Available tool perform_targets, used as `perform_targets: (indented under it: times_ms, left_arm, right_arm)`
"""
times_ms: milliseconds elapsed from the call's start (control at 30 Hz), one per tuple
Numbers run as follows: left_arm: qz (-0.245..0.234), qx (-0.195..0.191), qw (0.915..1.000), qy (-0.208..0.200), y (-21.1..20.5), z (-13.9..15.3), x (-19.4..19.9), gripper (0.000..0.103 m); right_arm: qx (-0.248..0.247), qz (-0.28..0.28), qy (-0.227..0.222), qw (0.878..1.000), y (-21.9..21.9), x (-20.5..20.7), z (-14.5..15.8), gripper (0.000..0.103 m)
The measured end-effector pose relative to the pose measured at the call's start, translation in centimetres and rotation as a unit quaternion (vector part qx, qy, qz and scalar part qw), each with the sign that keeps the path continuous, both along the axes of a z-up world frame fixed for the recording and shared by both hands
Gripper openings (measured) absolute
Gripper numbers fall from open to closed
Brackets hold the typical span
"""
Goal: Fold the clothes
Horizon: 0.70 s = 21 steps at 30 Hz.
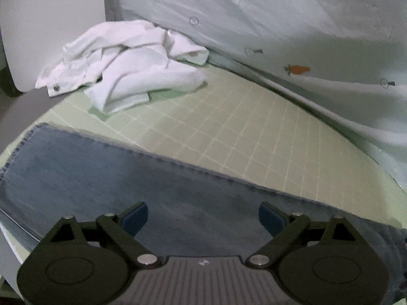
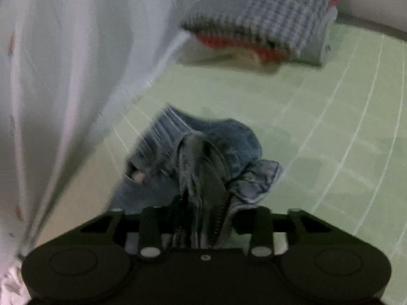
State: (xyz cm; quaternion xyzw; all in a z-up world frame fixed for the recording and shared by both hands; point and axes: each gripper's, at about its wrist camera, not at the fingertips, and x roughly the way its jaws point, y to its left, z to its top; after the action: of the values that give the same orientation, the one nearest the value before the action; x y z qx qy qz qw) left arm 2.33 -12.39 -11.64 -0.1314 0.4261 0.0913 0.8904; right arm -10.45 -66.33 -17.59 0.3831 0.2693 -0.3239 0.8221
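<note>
Right gripper [image 2: 203, 216] clamping bunched jeans [image 2: 203, 152] — left gripper [image 1: 203, 219] spread above denim

A green gridded mat [image 1: 229, 127] lies beside a pale carrot-printed sheet [image 1: 305, 38].

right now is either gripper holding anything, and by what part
The right gripper pinches the jeans at the open zipper by the waistband. The left gripper is open over the denim, holding nothing.

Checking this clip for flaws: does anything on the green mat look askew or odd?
Only the crumpled white shirt heaped unfolded at the green gridded mat's far corner, overhanging its edge, while the blue denim jeans lie flat. Nothing looks spilled or damaged.
</note>
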Motion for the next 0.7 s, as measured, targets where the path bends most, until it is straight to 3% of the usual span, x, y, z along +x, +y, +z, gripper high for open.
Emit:
perform_targets:
  times_ms: [33, 100, 200, 267, 367, 467, 700]
  left_arm:
    - [0.003, 0.001, 1.0000, 0.000, 0.0, 0.0, -0.2, 0.094]
    - [0.013, 0.003, 0.9999, 0.001, 0.9, -0.1, -0.6, 0.094]
    - [0.035, -0.003, 0.9993, 0.009, 3.1, -0.5, -1.5, 0.094]
    - [0.052, -0.009, 0.9985, 0.015, 4.9, -0.9, -2.2, 0.094]
    - [0.080, 0.001, 0.9966, 0.015, 7.7, -0.9, -3.6, 0.094]
    - [0.113, 0.002, 0.9934, 0.018, 11.2, -1.2, -5.0, 0.094]
    - [0.141, 0.006, 0.9895, 0.028, 17.9, -1.8, -6.9, 0.094]
  right_arm:
    - [-0.013, -0.003, -0.005, 1.000, -0.2, -0.5, 0.6, 0.036]
    - [-0.069, -0.013, 0.032, 0.997, -0.7, -0.9, 1.0, 0.036]
    - [-0.114, -0.023, 0.120, 0.986, -2.1, -0.7, 0.4, 0.044]
    - [-0.121, -0.029, 0.157, 0.980, -2.1, -0.9, 0.6, 0.072]
    - [-0.162, -0.014, 0.171, 0.972, 0.7, -1.2, 1.6, 0.099]
    - [-0.195, 0.043, 0.164, 0.966, 5.4, -0.6, 2.2, 0.101]
    - [-0.190, 0.179, 0.138, 0.955, 18.3, 0.7, 1.2, 0.102]
